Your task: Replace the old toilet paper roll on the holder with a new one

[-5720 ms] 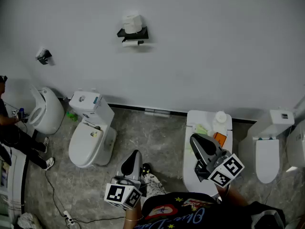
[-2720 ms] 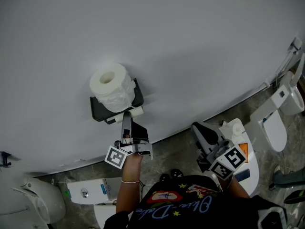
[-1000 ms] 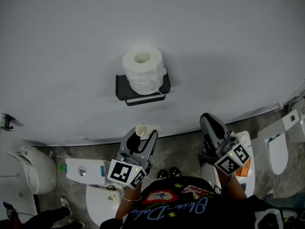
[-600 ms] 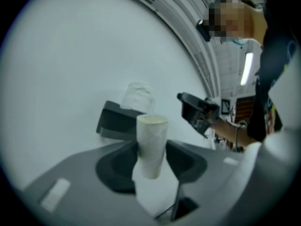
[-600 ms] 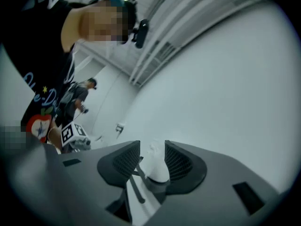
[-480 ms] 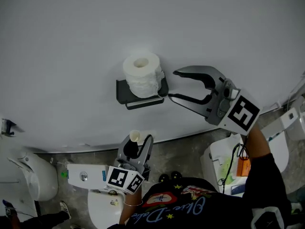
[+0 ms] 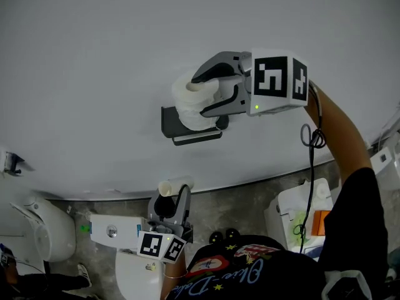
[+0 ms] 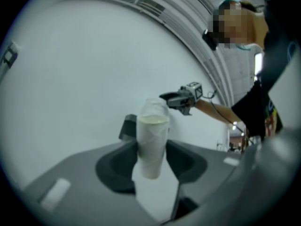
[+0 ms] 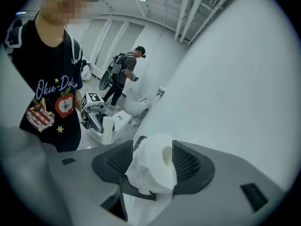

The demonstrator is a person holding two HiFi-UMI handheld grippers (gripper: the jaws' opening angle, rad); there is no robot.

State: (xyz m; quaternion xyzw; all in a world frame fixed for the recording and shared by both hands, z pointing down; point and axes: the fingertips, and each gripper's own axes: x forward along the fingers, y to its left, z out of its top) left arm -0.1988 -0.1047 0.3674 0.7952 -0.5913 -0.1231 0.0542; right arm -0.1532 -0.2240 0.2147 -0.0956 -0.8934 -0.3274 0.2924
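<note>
A full white toilet paper roll (image 7: 186, 102) stands on end on the black wall holder (image 7: 167, 121). My right gripper (image 7: 199, 96) reaches in from the right, its jaws opening, one on each side of that roll (image 9: 155, 167); I see no firm press. Lower down, my left gripper (image 7: 170, 200) is shut on the old cardboard tube (image 7: 165, 188), which stands upright between its jaws (image 8: 151, 142) with a scrap of paper hanging from it. In the left gripper view the right gripper (image 8: 181, 99) hovers at the holder (image 8: 127, 126).
Toilets stand on the floor below: one at the left (image 7: 39, 235), a tank (image 7: 112, 230) under my left gripper, another at the right (image 7: 299, 210) with an orange item on it. A second wall fitting (image 7: 9, 162) is far left. Another person (image 9: 124, 74) stands far off.
The right gripper rose from low at the right, opened, rolled over and swung left until its jaws straddle the roll. The left gripper with the tube drifted slightly down and left.
</note>
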